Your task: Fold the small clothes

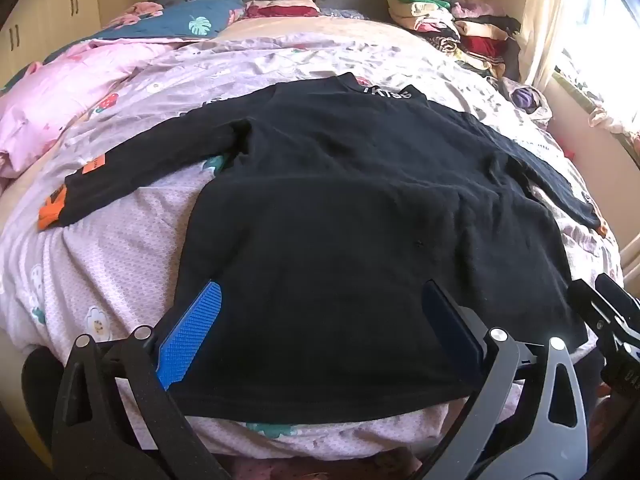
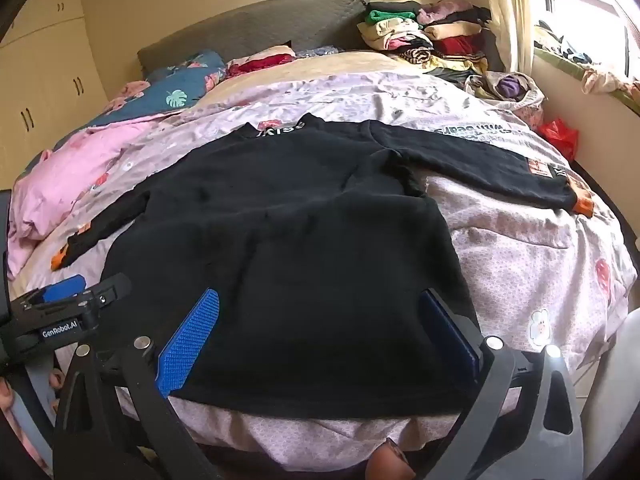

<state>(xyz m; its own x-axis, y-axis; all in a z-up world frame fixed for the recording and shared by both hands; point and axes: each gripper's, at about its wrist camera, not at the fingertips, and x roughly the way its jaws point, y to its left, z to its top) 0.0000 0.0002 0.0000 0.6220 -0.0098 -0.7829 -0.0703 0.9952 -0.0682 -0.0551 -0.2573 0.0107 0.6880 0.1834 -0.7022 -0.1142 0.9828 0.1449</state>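
A black top (image 1: 360, 208) lies flat in the middle of the bed (image 1: 120, 272), collar toward 12 o'clock, sleeves spread toward 9 and 3. The left hand-held gripper (image 1: 320, 320) hangs over the hem at 6 o'clock, jaws wide, holding nothing. The right hand-held gripper (image 2: 320, 324) does likewise. Folded clothes (image 2: 432, 40) are piled at 1 o'clock.

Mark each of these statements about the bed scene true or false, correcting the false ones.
1. The black top lies spread flat with both sleeves out. True.
2. The left hand-held gripper is clamped on the hem. False: its jaws stand open, holding nothing.
3. A pile of folded clothes sits near the headboard. True.
4. The right hand-held gripper holds a sleeve. False: it is open over the hem.
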